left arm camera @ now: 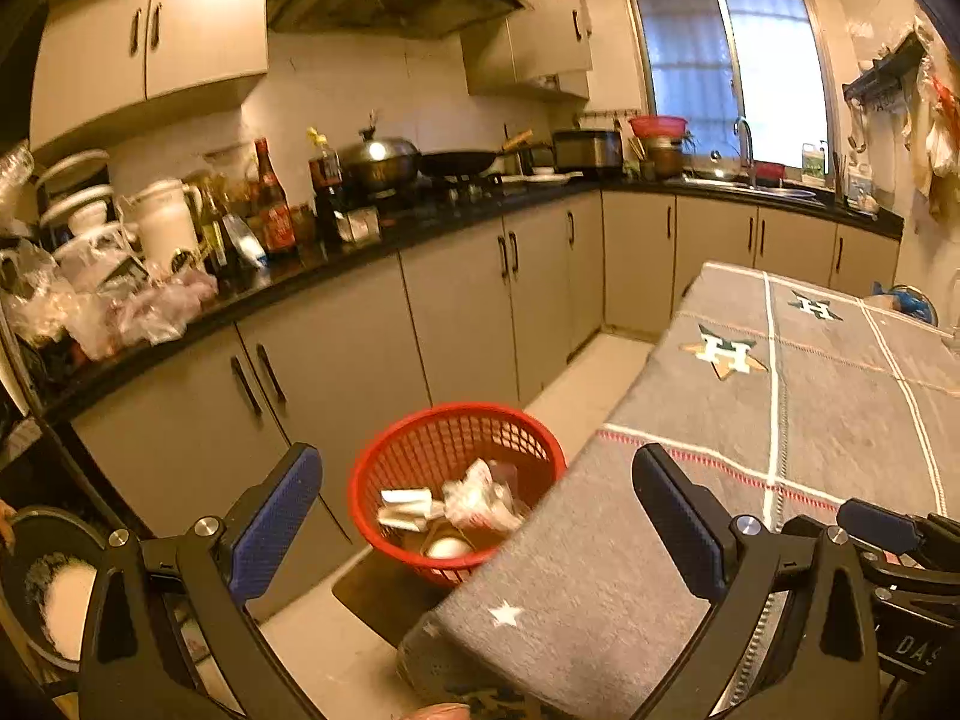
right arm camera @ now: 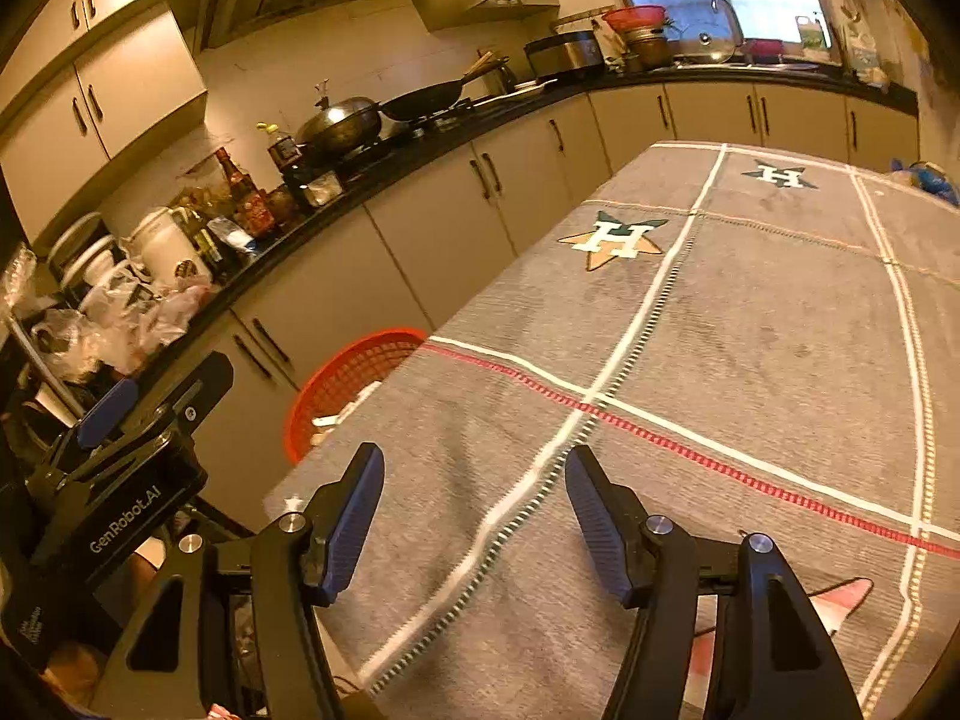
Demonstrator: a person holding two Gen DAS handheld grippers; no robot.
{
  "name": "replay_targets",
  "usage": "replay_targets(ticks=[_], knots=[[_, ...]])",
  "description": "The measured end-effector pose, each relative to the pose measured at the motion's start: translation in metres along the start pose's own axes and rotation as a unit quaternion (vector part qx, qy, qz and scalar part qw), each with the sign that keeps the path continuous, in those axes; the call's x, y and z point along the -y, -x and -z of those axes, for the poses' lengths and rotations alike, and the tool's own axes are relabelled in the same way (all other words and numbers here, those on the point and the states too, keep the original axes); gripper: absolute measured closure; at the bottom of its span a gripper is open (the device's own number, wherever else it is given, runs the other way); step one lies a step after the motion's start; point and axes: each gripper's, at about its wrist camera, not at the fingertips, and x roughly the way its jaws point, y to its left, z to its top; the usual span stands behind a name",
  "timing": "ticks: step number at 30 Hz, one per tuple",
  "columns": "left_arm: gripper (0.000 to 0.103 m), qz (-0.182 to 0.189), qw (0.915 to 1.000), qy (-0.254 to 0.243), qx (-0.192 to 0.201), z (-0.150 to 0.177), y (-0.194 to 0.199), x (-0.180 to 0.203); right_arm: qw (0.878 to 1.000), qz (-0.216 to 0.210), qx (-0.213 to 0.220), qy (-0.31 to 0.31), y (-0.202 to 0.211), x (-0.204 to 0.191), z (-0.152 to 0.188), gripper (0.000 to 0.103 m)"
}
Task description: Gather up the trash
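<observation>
A red mesh basket [left arm camera: 384,450] stands on the floor beside the table's left edge. It holds white wrappers, crumpled plastic [left arm camera: 480,501] and a white round thing [left arm camera: 449,547]. My left gripper [left arm camera: 477,462] hangs over the table's edge and the basket, its jaws wide open with nothing between the blue pads. My right gripper [right arm camera: 474,456] is open over the grey tablecloth [right arm camera: 750,330], and it grips nothing. In the right wrist view the basket [right arm camera: 354,372] peeks out past the table edge, and the left gripper's blue pad [right arm camera: 111,411] shows at far left.
A black counter [left arm camera: 336,276] along the left wall is crowded with bottles, plastic bags [left arm camera: 150,312], a pot and a wok. A sink [left arm camera: 750,186] sits under the window. A dark round container [left arm camera: 48,588] with white contents lies at lower left.
</observation>
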Motion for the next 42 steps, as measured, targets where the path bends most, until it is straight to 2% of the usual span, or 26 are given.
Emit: replay_targets(ticks=[9, 42], knots=[[0.0, 0.008, 0.9995, 0.011, -0.028, 0.011, -0.009, -0.006, 1.0, 0.018, -0.002, 0.019, -0.005, -0.007, 0.004, 0.033], [0.0, 0.017, 0.997, 0.028, -0.07, 0.027, -0.021, -0.013, 0.997, 0.054, 0.004, 0.06, -0.012, -0.019, 0.015, 0.029]])
